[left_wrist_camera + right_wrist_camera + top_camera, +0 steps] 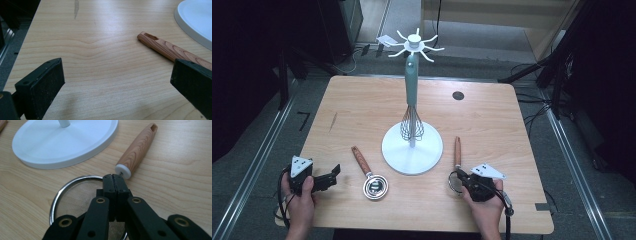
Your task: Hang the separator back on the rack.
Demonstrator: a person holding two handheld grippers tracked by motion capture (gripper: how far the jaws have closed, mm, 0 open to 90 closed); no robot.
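right gripper [115,180] pinched thin on strainer [75,195] rim near handle; could slip. left gripper [117,82] spread, idle.

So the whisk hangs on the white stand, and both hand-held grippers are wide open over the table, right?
Not quite. The whisk does hang on the white stand, and the left hand-held gripper is wide open. But the right hand-held gripper is shut, jaws pressed together above the sieve, as the right gripper view shows.

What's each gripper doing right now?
Left gripper: open, holding nothing.
Right gripper: shut at the strainer rim; grip on it cannot be told.
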